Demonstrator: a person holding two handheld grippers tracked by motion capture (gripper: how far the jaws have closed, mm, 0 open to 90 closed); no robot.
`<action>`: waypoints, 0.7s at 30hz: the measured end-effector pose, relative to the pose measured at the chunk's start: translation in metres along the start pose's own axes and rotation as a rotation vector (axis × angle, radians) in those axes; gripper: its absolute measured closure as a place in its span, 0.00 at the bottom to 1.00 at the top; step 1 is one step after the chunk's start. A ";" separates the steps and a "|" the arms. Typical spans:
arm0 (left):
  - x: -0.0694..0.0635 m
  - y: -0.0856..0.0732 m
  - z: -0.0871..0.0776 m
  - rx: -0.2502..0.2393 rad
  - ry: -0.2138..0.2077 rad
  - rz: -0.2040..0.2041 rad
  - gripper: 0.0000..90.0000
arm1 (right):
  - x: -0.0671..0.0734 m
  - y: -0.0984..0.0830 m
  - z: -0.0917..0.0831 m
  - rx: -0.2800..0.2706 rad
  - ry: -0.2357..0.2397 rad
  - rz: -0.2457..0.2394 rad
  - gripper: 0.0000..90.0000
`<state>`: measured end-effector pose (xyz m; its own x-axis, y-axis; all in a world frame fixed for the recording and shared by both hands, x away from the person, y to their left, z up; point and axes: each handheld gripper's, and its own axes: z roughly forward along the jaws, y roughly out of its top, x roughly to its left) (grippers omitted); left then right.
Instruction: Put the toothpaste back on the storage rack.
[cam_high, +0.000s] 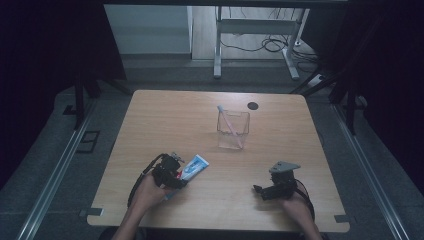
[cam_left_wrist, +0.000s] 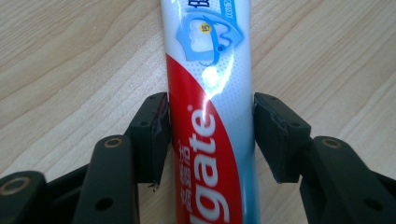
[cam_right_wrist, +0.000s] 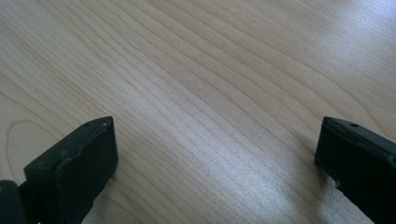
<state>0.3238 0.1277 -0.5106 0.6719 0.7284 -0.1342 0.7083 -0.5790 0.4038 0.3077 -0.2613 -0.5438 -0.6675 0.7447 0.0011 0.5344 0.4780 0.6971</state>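
Toothpaste tube (cam_left_wrist: 210, 116) between left jaws (touching)

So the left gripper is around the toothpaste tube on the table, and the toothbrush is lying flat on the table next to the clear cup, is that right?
Not quite. The toothbrush isn't lying flat beside the clear cup; the high view shows it standing tilted inside it. The rest holds: the left gripper has its jaws either side of the toothpaste tube, which lies on the table.
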 end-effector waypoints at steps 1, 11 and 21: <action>0.000 0.001 0.001 -0.002 -0.001 0.002 0.53 | 0.000 0.000 0.000 0.000 0.000 0.000 0.00; -0.001 0.014 0.004 0.046 0.012 0.015 0.54 | 0.000 0.000 0.000 0.000 0.000 -0.001 0.00; -0.001 0.016 -0.002 0.039 0.004 0.000 0.75 | 0.000 0.000 0.000 0.000 0.000 -0.001 0.00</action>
<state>0.3343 0.1181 -0.5019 0.6714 0.7294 -0.1308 0.7161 -0.5932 0.3679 0.3077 -0.2614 -0.5438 -0.6682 0.7440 0.0005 0.5334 0.4786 0.6974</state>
